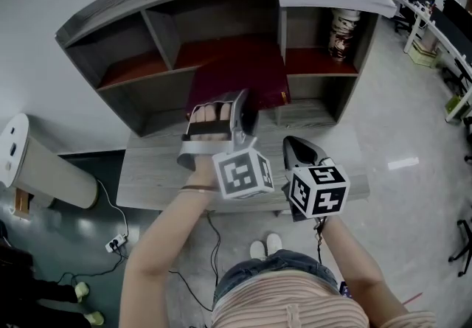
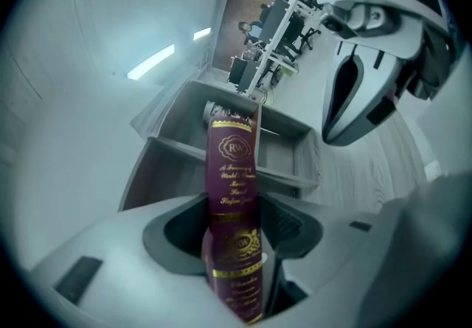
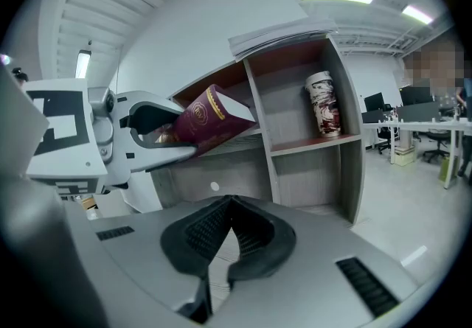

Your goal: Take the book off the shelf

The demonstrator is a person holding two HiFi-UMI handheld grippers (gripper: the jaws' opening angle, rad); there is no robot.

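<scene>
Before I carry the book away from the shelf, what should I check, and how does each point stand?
1. Left gripper shut on the book: ok, both jaws press on it.
2. Grip near the book's middle: not ok, it is held at one end and the rest sticks out.
3. Book out of the shelf: ok, in the left gripper view the shelf stands behind it.
4. Right gripper empty: ok, jaws together on nothing.
5. Right gripper apart from the book: ok.
6. Cup upright in its compartment, away from the book: ok.
</scene>
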